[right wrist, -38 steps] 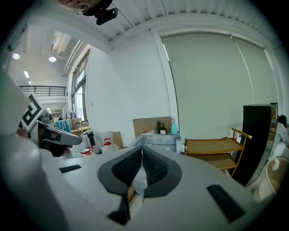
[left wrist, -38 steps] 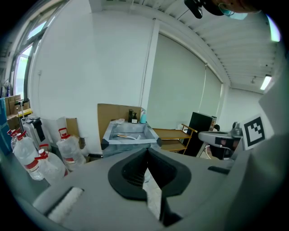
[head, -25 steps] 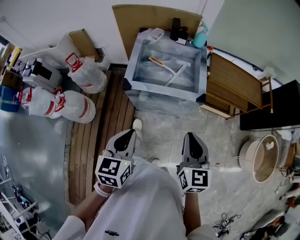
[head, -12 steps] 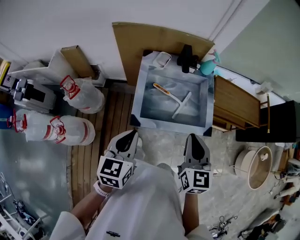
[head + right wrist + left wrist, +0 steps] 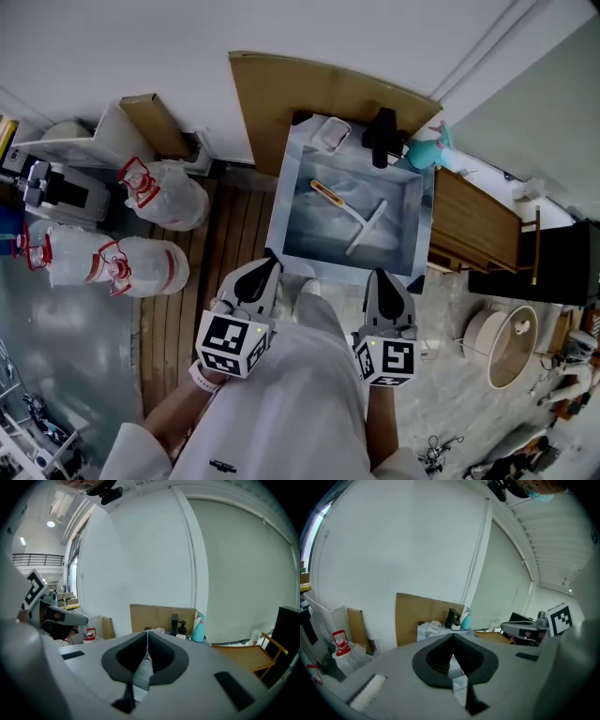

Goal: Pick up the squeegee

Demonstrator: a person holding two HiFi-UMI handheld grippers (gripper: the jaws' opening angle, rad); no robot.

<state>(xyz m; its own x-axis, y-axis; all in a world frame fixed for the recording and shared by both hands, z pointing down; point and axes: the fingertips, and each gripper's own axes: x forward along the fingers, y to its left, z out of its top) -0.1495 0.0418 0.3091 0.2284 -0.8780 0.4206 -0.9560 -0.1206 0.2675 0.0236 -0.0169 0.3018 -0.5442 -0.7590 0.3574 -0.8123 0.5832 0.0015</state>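
Squeegee (image 5: 364, 228): lies flat inside the basin (image 5: 424, 225), untouched. Left hand-held gripper (image 5: 265, 267), right hand-held gripper (image 5: 382, 277): jaws closed, empty, short of the basin. Advised: open one early, then descend squarely over the handle.

Bright even light, sharp, fisheye-warped edges

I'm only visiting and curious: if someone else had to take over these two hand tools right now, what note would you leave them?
Left gripper: jaws together, nothing between them.
Right gripper: jaws together, nothing between them.
Squeegee: lying flat in the basin ahead of both grippers, orange handle toward the back, untouched.
Done: nothing picked up yet.
Left: reach into the basin, open one gripper's jaws, probably close on the handle, lift it out.
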